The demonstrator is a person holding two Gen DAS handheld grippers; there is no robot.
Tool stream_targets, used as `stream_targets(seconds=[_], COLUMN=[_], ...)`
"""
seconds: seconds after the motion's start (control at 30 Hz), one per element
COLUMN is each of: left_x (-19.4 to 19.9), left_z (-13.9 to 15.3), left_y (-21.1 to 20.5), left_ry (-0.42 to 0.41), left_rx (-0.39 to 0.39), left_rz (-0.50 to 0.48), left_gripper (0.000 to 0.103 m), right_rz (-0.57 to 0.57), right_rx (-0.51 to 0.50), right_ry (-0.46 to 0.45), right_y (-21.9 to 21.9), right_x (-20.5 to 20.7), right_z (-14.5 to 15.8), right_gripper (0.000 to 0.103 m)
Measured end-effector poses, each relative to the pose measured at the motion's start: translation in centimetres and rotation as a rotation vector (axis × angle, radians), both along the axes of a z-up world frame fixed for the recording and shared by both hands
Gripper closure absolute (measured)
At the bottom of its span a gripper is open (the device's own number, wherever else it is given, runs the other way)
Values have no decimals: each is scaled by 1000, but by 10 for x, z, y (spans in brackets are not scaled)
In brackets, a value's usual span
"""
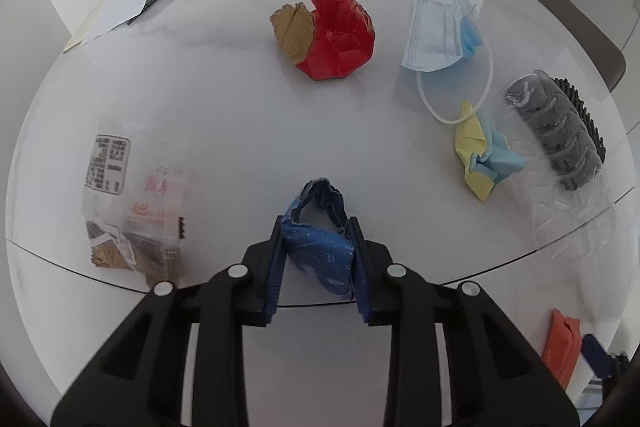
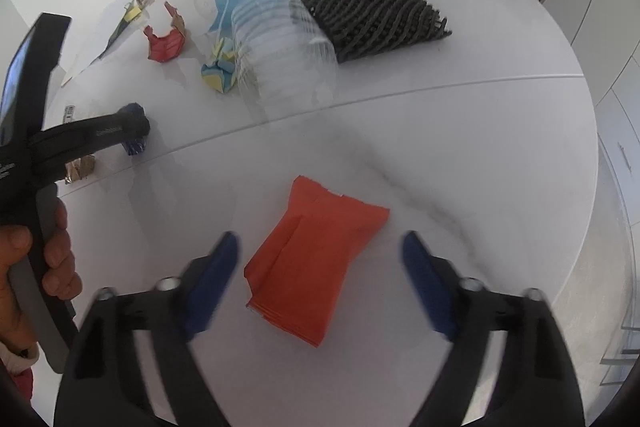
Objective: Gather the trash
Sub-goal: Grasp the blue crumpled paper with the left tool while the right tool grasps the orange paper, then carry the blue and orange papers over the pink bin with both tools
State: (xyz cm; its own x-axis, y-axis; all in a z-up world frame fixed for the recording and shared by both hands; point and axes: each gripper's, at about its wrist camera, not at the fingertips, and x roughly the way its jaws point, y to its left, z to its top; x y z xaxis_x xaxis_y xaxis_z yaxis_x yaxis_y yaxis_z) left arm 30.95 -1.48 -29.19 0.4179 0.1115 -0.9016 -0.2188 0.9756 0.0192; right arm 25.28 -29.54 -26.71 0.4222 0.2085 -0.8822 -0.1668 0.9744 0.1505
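Bright even daylight; glare on glossy table (image 2: 460, 39); fisheye bending, dark corners; right jaws motion-blurred.

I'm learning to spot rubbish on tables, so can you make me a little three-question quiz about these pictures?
1. True or false: the left gripper is pinching the crumpled dark blue wrapper.
2. What lies between the right gripper's open fingers? A) flat orange paper packet B) wall clock C) black mesh mat
3. Fill in: beside the crumpled red and brown paper lies a light blue face ____.

Key: 1 true; 2 A; 3 mask.
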Motion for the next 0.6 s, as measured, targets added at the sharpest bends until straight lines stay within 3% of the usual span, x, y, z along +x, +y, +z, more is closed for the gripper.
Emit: stream_targets(seconds=[0.1,0.33,0.6], left_x=[-5,-27,-101], left_z=[3,22,64], left_y=[2,4,8], left_ry=[-6,-29,-44], left_rx=[-6,-36,-78], left_rz=[-21,-94,-224], left_gripper=[75,75,74], right_rz=[11,-4,70], right_rx=[-26,-21,18], right_ry=[-20,-31,-54], right_y=[3,0,18], right_x=[-1,-6,-50], right_z=[0,8,41], right_gripper=[61,62,62])
